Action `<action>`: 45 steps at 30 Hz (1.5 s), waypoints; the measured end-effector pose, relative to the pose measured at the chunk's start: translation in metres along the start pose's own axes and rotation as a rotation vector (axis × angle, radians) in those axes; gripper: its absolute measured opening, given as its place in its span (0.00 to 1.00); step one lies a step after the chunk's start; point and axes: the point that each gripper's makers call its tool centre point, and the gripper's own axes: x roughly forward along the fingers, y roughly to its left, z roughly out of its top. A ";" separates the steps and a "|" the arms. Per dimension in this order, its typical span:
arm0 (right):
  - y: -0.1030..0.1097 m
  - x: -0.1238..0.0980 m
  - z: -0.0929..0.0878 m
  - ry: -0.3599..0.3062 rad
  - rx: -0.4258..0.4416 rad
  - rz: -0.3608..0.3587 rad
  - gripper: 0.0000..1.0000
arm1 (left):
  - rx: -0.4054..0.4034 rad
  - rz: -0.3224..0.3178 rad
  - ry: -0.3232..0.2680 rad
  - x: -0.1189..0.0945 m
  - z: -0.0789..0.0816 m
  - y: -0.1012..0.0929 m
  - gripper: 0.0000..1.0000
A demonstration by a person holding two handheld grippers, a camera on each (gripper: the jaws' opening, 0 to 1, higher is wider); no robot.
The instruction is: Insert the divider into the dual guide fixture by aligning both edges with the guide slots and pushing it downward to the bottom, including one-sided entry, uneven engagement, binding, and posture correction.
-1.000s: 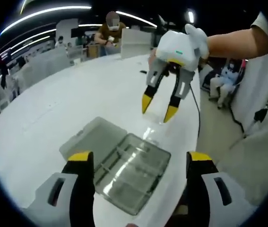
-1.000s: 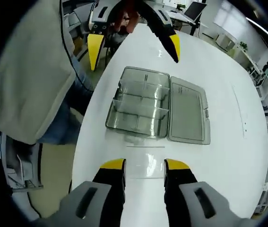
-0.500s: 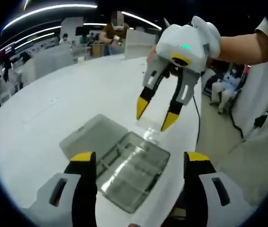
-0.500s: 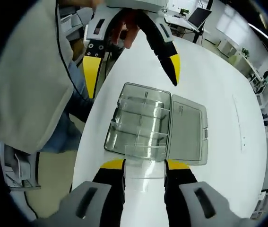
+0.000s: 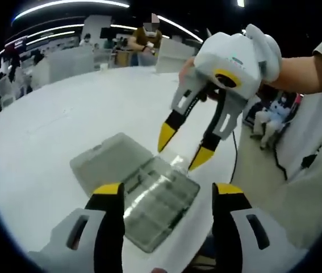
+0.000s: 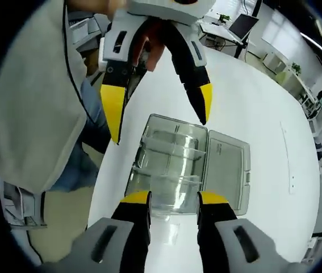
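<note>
Your right hand-held gripper (image 6: 174, 206) has its jaws drawn close on a clear divider (image 6: 175, 189), a thin transparent sheet held just above the near end of the open compartment box (image 6: 169, 159) on the white tabletop (image 6: 263, 114). Insertion looks barely begun at best: the sheet sits over the tray, but you have yet to seat both edges and push it to the bottom. Your left hand-held gripper (image 5: 163, 213) hovers spread wide over the box with nothing between its jaws. The hinged lid (image 6: 227, 168) lies flat beside the tray. The guide slots are too faint to make out, so you cannot tell whether either edge has entered.
</note>
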 end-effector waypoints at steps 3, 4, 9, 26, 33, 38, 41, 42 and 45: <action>0.000 0.002 0.005 -0.009 -0.003 0.001 0.27 | -0.030 -0.001 -0.008 -0.001 0.000 0.002 0.57; 0.000 0.002 0.006 -0.009 -0.005 0.001 0.27 | -0.041 -0.002 -0.013 -0.001 0.001 0.002 0.56; -0.001 0.004 0.012 -0.019 -0.010 -0.002 0.27 | -0.119 -0.016 -0.045 -0.001 0.004 0.003 0.52; -0.003 0.006 0.026 -0.050 -0.007 -0.020 0.27 | -0.376 -0.070 -0.094 0.004 0.005 0.004 0.32; -0.004 0.006 0.029 -0.060 -0.002 -0.025 0.27 | -0.450 -0.074 -0.076 0.007 0.001 0.006 0.25; -0.005 0.005 0.031 -0.065 -0.003 -0.031 0.27 | -0.509 -0.079 -0.071 0.008 0.000 0.008 0.17; -0.004 0.005 0.033 -0.068 -0.005 -0.033 0.27 | -0.540 -0.084 -0.069 0.009 -0.001 0.007 0.14; -0.005 0.005 0.033 -0.068 -0.005 -0.035 0.27 | -0.547 -0.087 -0.071 0.009 -0.001 0.007 0.14; -0.005 0.005 0.034 -0.071 -0.004 -0.037 0.27 | -0.562 -0.090 -0.071 0.010 -0.002 0.006 0.12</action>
